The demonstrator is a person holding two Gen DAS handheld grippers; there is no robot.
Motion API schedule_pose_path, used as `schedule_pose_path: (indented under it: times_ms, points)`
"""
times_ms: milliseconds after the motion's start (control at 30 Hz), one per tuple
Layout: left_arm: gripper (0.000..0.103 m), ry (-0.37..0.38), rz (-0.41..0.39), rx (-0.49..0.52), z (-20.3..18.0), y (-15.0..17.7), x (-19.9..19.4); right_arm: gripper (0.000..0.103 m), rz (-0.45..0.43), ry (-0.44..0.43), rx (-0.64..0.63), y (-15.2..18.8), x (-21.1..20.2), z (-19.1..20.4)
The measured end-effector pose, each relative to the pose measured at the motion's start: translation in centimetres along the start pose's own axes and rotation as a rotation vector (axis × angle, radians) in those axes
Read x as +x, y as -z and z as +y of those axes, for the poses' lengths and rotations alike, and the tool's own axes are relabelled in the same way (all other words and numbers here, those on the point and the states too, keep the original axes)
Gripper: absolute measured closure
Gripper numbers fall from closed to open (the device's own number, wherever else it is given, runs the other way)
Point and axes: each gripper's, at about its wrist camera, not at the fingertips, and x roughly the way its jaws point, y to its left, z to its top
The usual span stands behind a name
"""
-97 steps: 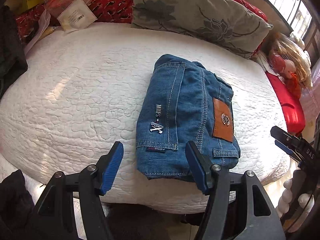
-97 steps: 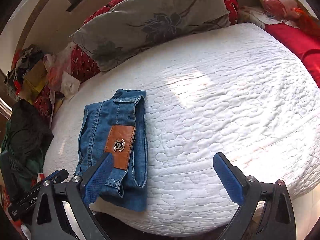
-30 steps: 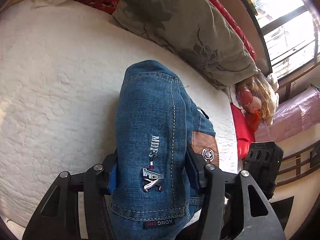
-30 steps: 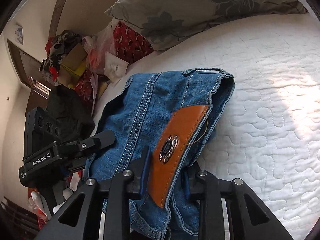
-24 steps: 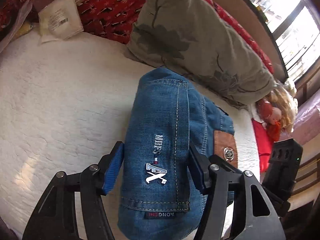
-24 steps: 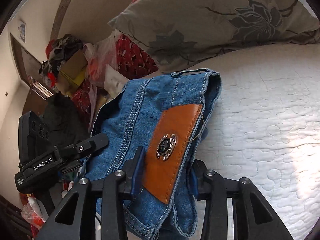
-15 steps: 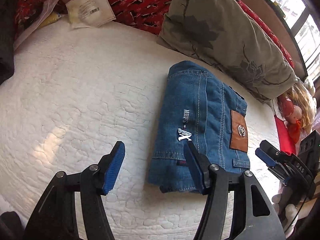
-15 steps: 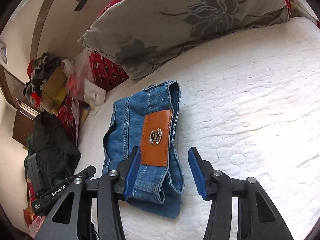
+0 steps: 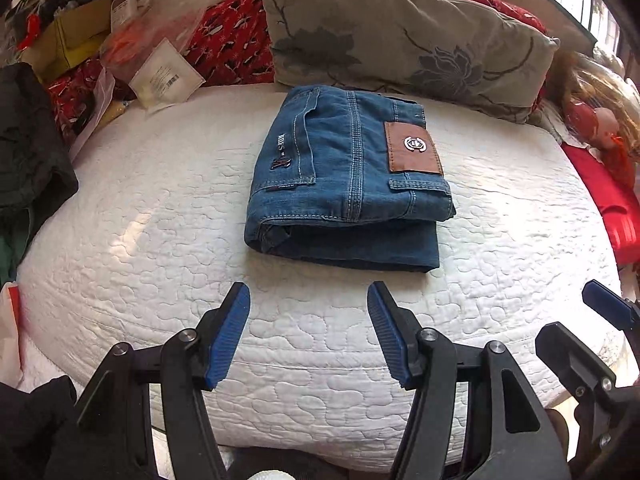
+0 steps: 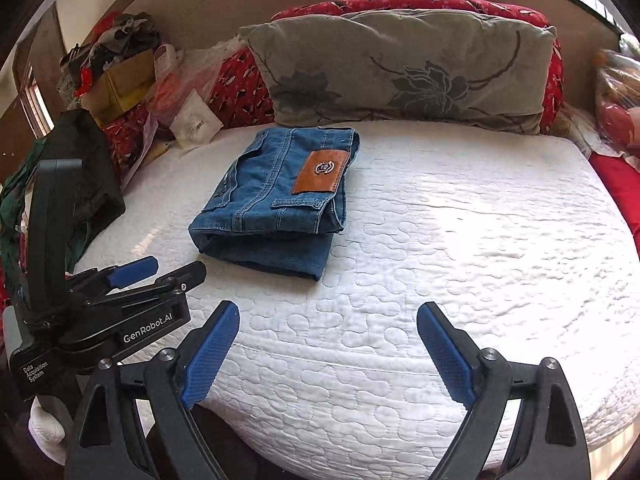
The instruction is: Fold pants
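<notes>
With the folded pants [image 9: 348, 176] resting alone on the bed [image 9: 160, 240], left tool [image 9: 308, 332] stands spread, empty; right tool [image 10: 328, 356] is opening, empty.

Bare quilt [image 10: 460, 240] right & front of jeans [image 10: 276, 200], pillow [image 10: 400, 68] behind, clutter [image 10: 120, 80] left

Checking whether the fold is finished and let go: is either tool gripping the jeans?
No: the folded jeans lie alone on the bed, with both tools short of them and nothing between their pads.
</notes>
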Motion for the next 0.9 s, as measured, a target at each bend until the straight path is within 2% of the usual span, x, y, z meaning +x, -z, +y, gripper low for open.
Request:
schedule_pose_path:
  times_ms: [100,233,367,467,600,633,667,800,900]
  points:
    - [0.043,0.01,-0.016,-0.019,0.1,0.3,-1.7,0.002,-0.021,0.008,0.024,0.5,-1.5,-0.6]
    - [0.043,0.034,-0.035,-0.03,0.5,0.6,-3.2,0.0,-0.045,0.013,0.054,0.6,-2.7,-1.4]
    - [0.043,0.054,-0.039,-0.045,0.8,0.8,-4.0,0.0,-0.037,-0.024,0.094,0.9,-3.1,-2.0]
    - [0.043,0.058,-0.046,-0.059,1.0,1.0,-4.5,0.0,-0.03,-0.061,0.091,1.1,-3.3,-1.8]
    - [0.042,0.067,-0.071,-0.078,1.5,1.2,-5.5,0.0,-0.049,-0.068,0.067,1.4,-3.8,-1.0]
    - [0.026,0.058,-0.089,-0.071,1.5,1.3,-5.9,0.0,-0.05,-0.073,0.061,1.4,-3.8,-0.8]
    - [0.0,0.031,-0.102,-0.063,1.5,1.4,-6.2,0.0,-0.048,-0.08,0.053,1.5,-3.9,-0.6]
    - [0.0,-0.035,-0.113,-0.054,1.4,1.3,-7.3,0.0,-0.036,-0.092,0.048,1.9,-3.8,-0.2]
    - [0.0,-0.02,-0.084,-0.041,1.3,1.1,-7.2,0.0,-0.028,-0.103,0.059,2.1,-3.7,-0.1]
